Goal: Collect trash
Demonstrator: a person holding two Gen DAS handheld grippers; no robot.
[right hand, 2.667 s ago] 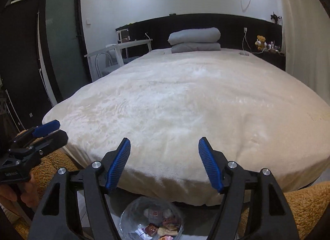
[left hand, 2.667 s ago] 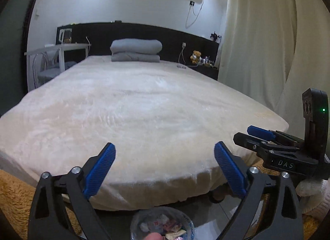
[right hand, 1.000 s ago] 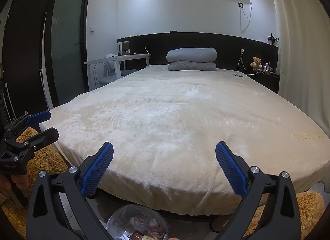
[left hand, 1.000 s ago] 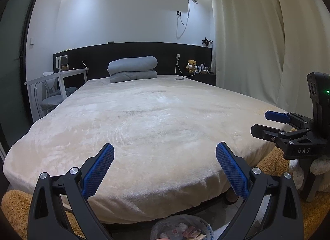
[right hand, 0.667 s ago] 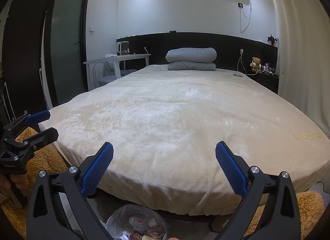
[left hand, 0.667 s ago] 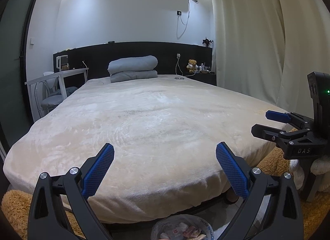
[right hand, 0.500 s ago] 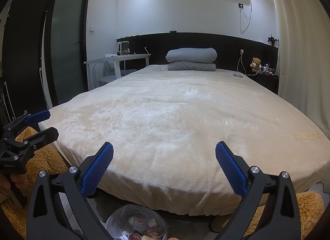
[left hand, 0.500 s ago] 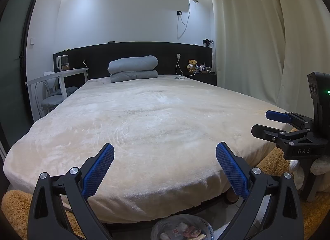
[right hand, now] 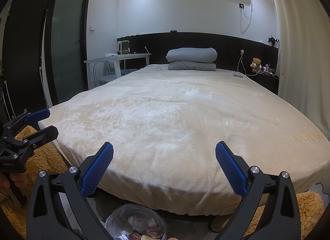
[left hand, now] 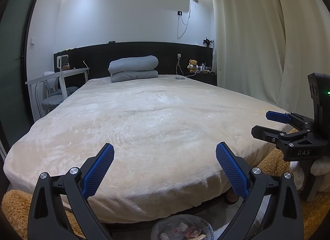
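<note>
A small bin lined with a clear plastic bag (left hand: 181, 227) stands on the floor at the foot of the bed, with several wrappers and scraps of trash inside; it also shows in the right wrist view (right hand: 136, 221). My left gripper (left hand: 165, 169) is open and empty, held level over the bed's foot edge above the bin. My right gripper (right hand: 164, 167) is open and empty at the same height. Each gripper shows in the other's view: the right one (left hand: 272, 123) at the right edge, the left one (right hand: 41, 122) at the left edge.
A wide bed with a cream blanket (right hand: 185, 116) fills the view, with folded grey bedding (right hand: 191, 58) at the dark headboard. An orange shaggy rug (right hand: 41, 157) lies around the bed's foot. A white desk and chair (right hand: 111, 64) stand left, curtains (left hand: 257, 43) right.
Since 2.7 s ago both grippers have risen and tilted up, and the right gripper's jaws have opened wider. Over the last second nothing has visibly moved.
</note>
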